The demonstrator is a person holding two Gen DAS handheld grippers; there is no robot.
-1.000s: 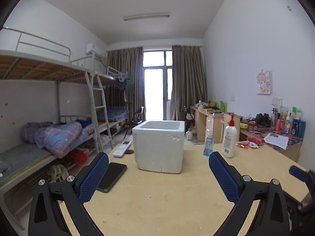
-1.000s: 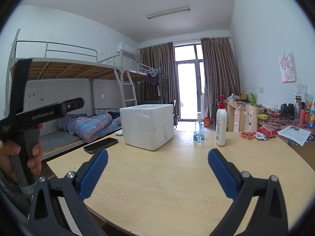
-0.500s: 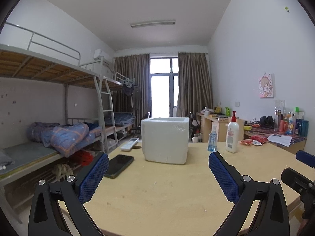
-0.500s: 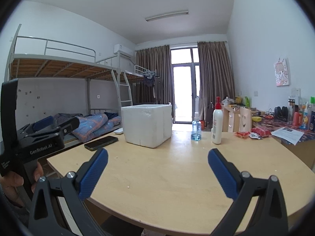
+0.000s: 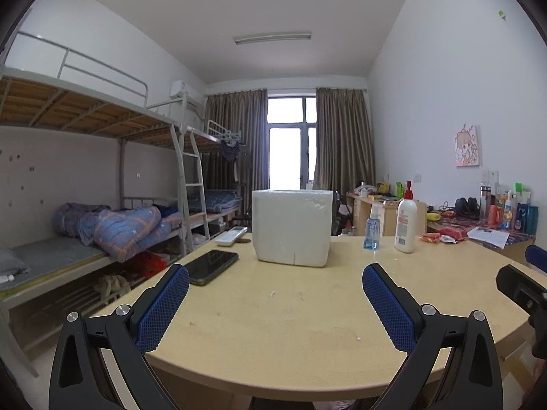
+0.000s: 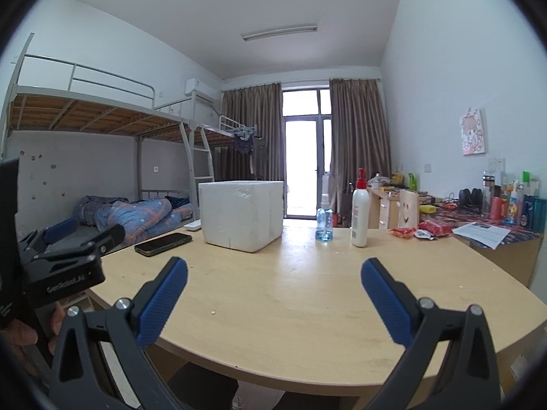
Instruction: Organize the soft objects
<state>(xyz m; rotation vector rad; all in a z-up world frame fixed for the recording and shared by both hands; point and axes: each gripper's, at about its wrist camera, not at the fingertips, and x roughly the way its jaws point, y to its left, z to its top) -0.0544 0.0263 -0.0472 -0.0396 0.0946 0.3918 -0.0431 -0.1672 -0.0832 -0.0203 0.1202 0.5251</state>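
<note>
- Foam box (image 5: 292,227) ahead of both tools could be pushed off the desk (image 5: 290,317), being light.
- Left tool (image 5: 275,302) and right tool (image 6: 273,295) are held apart, empty; no soft object is seen.

White foam box (image 5: 292,227) upright on table, far side.

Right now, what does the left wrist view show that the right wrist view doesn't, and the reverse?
Only the left wrist view shows the red heap under the lower bunk and the white remote whole. Only the right wrist view shows the smiley-face wooden piece and the person's hand holding the left gripper. Both share the foam box, phone, two bottles and open grippers; right gripper.
</note>
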